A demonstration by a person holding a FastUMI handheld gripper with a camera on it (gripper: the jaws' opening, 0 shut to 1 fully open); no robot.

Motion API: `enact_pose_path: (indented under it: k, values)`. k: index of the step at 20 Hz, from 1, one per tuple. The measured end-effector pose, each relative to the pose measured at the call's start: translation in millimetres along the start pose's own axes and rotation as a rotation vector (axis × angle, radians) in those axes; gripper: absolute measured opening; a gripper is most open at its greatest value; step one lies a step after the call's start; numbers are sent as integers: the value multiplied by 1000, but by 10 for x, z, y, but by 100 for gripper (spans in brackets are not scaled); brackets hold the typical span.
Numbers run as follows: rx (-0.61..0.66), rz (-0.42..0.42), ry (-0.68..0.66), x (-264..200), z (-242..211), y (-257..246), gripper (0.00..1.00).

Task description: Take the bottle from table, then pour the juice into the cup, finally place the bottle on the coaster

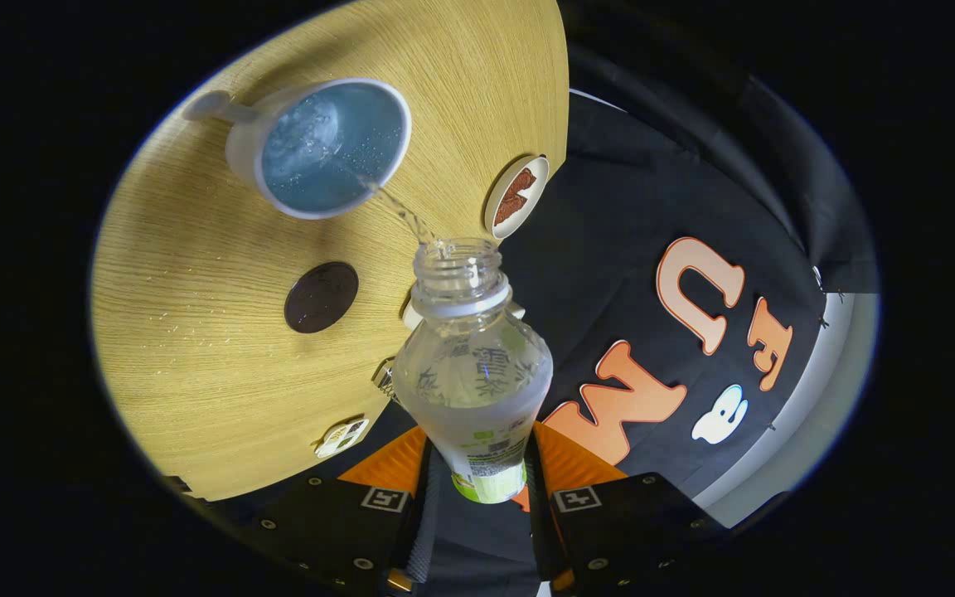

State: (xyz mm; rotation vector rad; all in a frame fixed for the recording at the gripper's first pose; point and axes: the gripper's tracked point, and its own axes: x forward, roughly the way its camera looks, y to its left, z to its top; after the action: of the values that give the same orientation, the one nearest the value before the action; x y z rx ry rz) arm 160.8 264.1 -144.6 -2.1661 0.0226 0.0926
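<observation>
A clear plastic bottle (473, 365), uncapped and tilted well over, sends a thin stream of liquid from its threaded neck into a white cup (324, 149) that stands beyond the fingers on a round, pale wood-grain table (187, 332). The gripper (477, 481) has its two fingers closed narrow on the bottle's lower body, one pressing each side, with the printed label band between them. The cup, a smooth wide-mouthed vessel with a stub handle on its far side, already holds a pool of bubbling liquid. Nearer the fingers than the cup, and off to one side of the bottle, lies a dark, flat round coaster (321, 297), where the bottle is due to end up. A small white dish (516, 196) with brown pieces in it sits at the table's edge beyond the bottle mouth.

The bottle looks thin-walled and soft, so it will likely dent under a hard squeeze and grow lighter as it empties (a wet, glossy skin could also make it slip). The waisted body just above the label seems the surest place to hold, since the shoulders above it bulge out. The pour appears well along; the placing is not yet done. Scattered droplets speckle the wood near the coaster.
</observation>
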Motion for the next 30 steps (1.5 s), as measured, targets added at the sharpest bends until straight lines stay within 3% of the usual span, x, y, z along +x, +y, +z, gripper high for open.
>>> enact_pose_path:
  k: [19, 30]
  values:
    - [-65, -13, -17, -13, 72, -18, 49]
    - [144, 64, -31, -115, 227, 391, 49]
